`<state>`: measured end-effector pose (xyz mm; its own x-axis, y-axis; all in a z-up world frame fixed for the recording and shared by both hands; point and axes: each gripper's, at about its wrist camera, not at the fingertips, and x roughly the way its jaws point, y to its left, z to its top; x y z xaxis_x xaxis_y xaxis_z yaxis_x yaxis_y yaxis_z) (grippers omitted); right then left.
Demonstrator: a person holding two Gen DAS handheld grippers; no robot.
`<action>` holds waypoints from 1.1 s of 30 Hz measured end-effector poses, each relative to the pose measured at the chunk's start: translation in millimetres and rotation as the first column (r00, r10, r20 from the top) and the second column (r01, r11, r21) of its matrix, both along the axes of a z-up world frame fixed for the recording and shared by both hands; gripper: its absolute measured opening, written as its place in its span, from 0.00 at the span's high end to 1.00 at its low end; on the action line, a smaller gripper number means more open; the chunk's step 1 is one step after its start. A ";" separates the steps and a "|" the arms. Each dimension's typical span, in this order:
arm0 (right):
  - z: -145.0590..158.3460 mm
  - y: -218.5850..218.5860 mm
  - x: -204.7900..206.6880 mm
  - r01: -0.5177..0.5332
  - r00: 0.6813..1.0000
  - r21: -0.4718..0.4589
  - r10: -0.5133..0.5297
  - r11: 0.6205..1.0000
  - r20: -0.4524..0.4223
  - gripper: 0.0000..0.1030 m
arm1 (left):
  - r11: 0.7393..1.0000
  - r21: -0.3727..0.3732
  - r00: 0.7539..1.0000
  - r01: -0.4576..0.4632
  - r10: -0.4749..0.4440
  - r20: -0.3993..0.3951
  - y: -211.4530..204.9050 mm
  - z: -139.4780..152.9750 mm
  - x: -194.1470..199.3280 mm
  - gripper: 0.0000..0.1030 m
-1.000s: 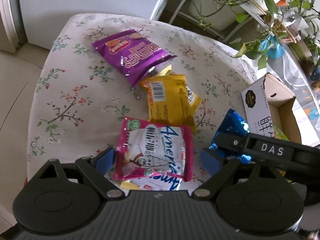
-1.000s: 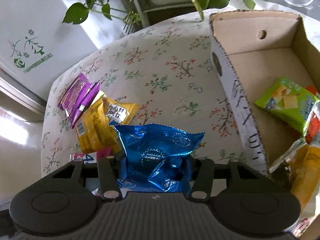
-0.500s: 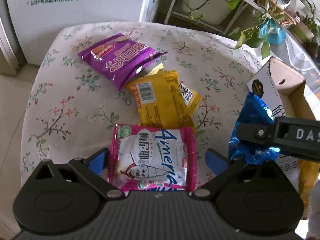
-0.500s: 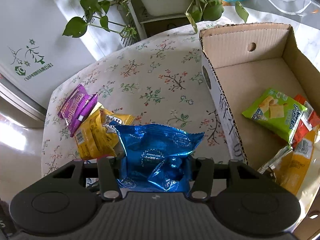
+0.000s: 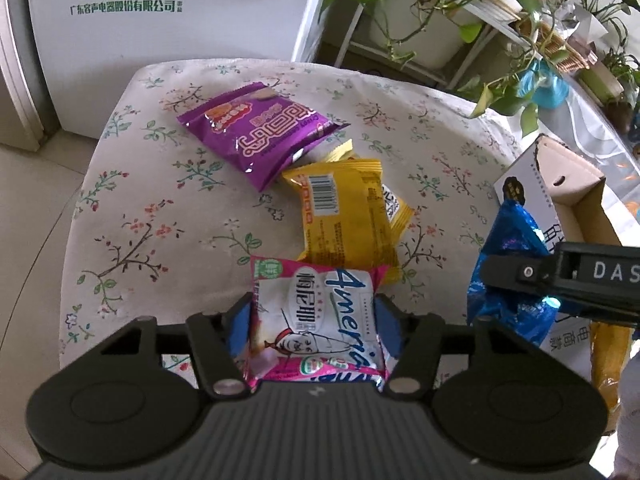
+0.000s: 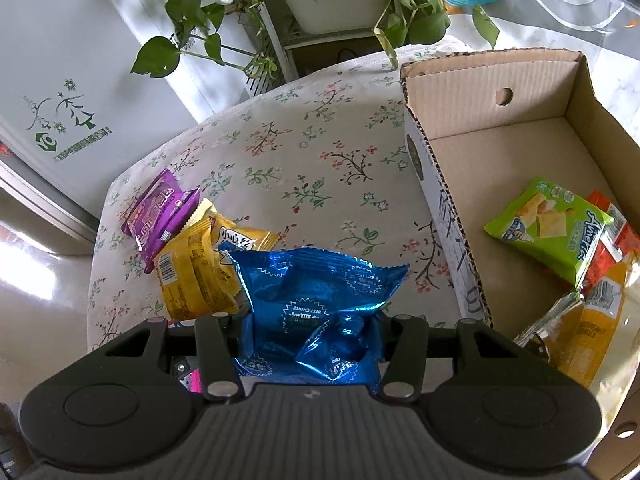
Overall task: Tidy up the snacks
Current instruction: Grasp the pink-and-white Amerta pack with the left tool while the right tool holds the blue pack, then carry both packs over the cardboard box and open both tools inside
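On the floral tablecloth (image 5: 160,208) lies a pink and white snack packet (image 5: 320,292). My left gripper (image 5: 312,320) straddles it, and its jaws are closing with the blue pads (image 5: 240,320) touching the packet's two sides. My right gripper (image 6: 311,332) is shut on a crumpled blue foil packet (image 6: 316,288), held above the table just left of the cardboard box (image 6: 480,92). The left wrist view shows that blue packet (image 5: 508,240) hanging beside the box wall (image 5: 560,176).
Behind the pink packet lie two yellow packets (image 5: 344,216) and a purple one (image 5: 256,128). A green packet (image 6: 548,228) and several orange and red ones lie inside the box. Potted plants (image 5: 420,8) and a white appliance (image 5: 160,8) stand beyond the table's far edge.
The left gripper's jaws have come in from wide apart onto the pink packet's sides. The right gripper has carried the blue packet up and toward the box.
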<state>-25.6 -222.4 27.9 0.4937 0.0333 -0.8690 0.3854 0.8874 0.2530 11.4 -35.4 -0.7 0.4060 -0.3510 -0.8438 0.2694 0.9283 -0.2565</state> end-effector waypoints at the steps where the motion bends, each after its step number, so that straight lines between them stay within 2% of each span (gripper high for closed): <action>1: 0.0 0.4 0.1 -0.002 1.000 0.001 0.002 1.000 0.000 0.44 | 1.000 -0.001 1.000 -0.004 0.004 -0.001 0.7 0.6 -0.5 0.42; 17: 8.0 4.9 -2.9 -0.055 0.998 -0.009 0.055 0.998 0.027 0.44 | 0.997 -0.050 0.998 -0.061 0.062 0.016 14.4 20.3 -2.8 0.42; 26: 16.3 2.9 -6.4 -0.069 0.996 -0.024 0.070 0.997 0.055 0.44 | 0.997 -0.047 0.996 -0.054 0.058 0.070 5.0 33.8 -7.0 0.42; 33: 35.1 -7.7 -14.9 -0.057 0.992 -0.044 0.062 0.997 0.113 0.44 | 0.998 -0.050 0.992 -0.039 0.044 0.121 -11.2 47.1 -10.1 0.42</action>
<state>-40.5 -230.1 63.1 0.5884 0.0310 -0.8080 0.3024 0.9183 0.2554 1.3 -46.5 46.4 0.5200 -0.3704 -0.7697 0.2629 0.9268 -0.2684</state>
